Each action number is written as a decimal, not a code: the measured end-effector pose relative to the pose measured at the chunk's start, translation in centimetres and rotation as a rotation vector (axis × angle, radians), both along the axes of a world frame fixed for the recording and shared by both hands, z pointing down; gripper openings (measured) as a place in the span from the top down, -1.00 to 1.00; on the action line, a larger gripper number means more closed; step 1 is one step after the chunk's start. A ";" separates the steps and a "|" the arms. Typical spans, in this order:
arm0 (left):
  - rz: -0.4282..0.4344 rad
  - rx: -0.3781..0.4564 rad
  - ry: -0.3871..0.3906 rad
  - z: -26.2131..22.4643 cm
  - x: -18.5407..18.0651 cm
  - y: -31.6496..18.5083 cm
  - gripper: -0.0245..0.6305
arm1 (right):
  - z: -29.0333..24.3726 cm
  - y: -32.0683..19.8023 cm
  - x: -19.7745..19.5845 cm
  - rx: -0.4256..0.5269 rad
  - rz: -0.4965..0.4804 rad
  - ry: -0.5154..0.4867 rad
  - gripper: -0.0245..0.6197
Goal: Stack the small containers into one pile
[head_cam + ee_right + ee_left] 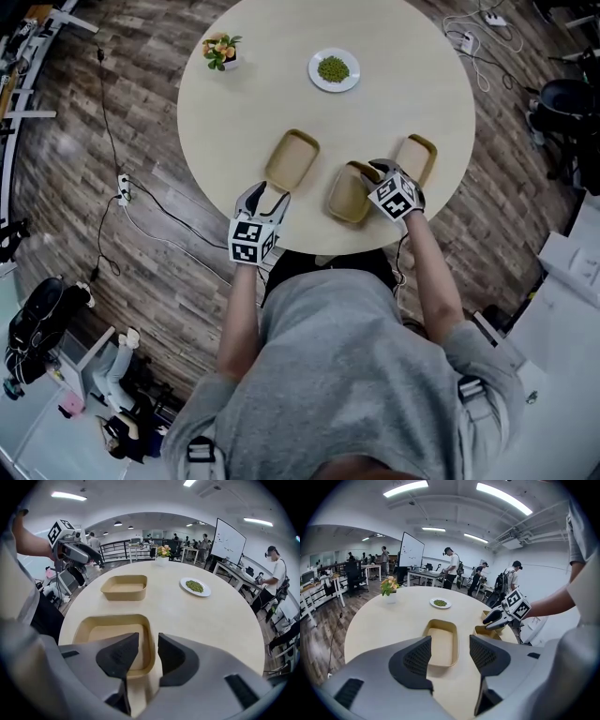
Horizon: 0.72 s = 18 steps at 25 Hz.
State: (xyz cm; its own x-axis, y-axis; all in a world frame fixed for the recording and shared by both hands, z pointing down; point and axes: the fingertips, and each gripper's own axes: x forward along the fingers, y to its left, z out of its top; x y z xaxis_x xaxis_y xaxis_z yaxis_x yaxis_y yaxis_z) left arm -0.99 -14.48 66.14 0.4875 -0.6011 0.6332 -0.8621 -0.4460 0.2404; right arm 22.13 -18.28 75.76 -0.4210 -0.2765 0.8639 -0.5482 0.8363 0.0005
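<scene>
Right gripper view shows the right claw half spread. Its pads stand either side of the end wall of the middle tub, one inside and one outside. A sliver of gap shows on each face, so nothing is pinched yet. The rest of that tub stretches off to this claw's left, with its long axis crosswise to the way the claw points. The left claw is spread wide and empty. The left tub lies just ahead of and below its tips, with its long axis running straight away from them. A third tub sits just beside the right claw on its other side, on the table. The right claw looks nearer to a grip, and that grip depends on closing squarely across the thin wall.
</scene>
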 end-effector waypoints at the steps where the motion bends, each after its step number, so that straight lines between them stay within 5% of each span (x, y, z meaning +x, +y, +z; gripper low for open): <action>1: -0.001 -0.002 0.000 0.1 0.1 -0.1 0.11 | 0.2 -0.1 0.0 -0.004 -0.003 0.000 0.50; 10: -0.018 -0.029 -0.001 0.8 0.1 0.2 0.11 | 1.5 -1.0 -0.2 -0.015 0.000 0.027 0.81; 18: -0.010 -0.032 0.011 0.8 0.2 0.2 0.11 | 1.8 -0.8 -0.1 -0.039 0.031 0.009 0.84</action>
State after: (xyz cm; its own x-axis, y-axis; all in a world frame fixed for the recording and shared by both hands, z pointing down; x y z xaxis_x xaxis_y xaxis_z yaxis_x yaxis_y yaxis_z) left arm -0.75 -14.27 66.95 0.4888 -0.5853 0.6469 -0.8636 -0.4294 0.2641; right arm 21.99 -19.11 77.53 -0.4049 -0.2550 0.8781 -0.5740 0.8184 -0.0270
